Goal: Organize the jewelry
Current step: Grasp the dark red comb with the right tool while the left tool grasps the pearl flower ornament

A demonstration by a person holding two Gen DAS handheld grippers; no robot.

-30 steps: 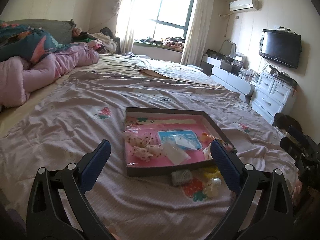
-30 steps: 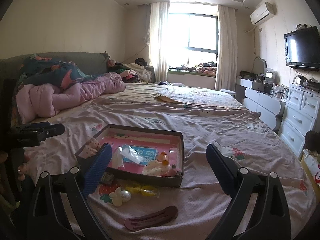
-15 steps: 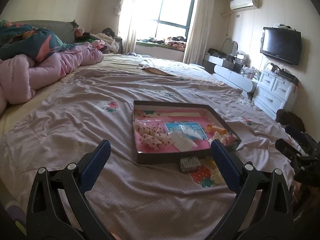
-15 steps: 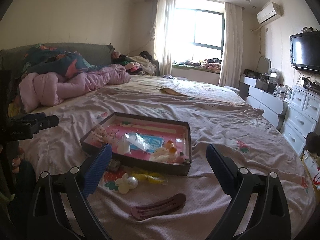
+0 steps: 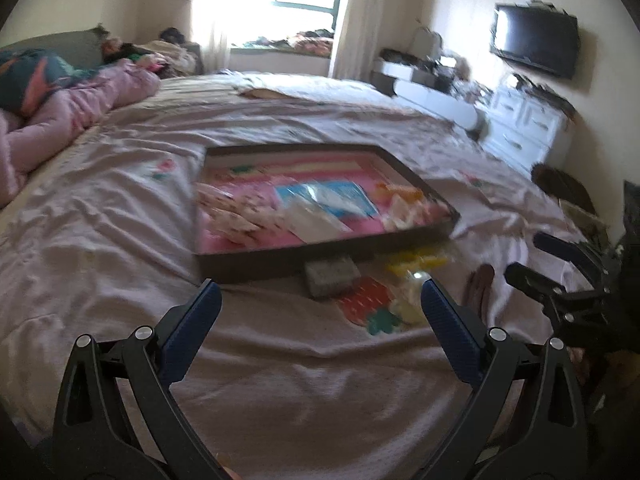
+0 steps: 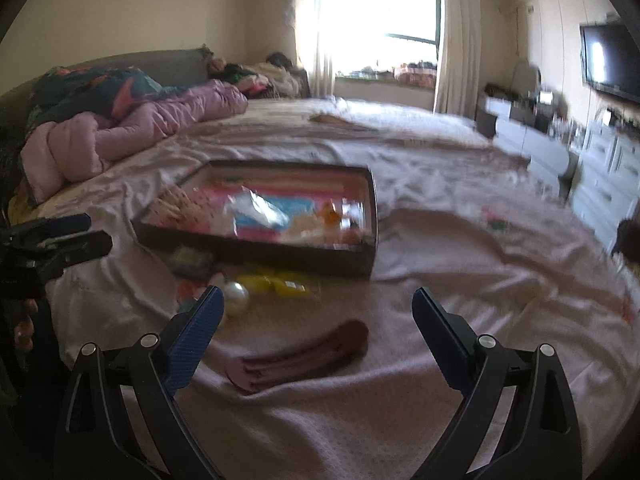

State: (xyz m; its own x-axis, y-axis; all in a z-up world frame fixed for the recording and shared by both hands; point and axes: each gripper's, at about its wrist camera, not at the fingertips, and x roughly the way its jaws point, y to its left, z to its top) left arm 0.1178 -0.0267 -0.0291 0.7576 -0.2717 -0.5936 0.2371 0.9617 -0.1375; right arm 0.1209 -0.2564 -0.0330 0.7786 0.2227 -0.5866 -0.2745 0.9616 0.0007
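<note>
Both tools, left [image 5: 320,300] and right [image 6: 316,306], stay wide and empty; hair clip [image 6: 300,356] lies at lower centre on bed [image 6: 460,264], outside box [image 6: 256,252], probably waiting for sorting.

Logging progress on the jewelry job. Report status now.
Left tool open, empty; right tool open, empty. Hair clip loose on the bedsheet below right tool, tray beyond it. Nothing in the way.
</note>
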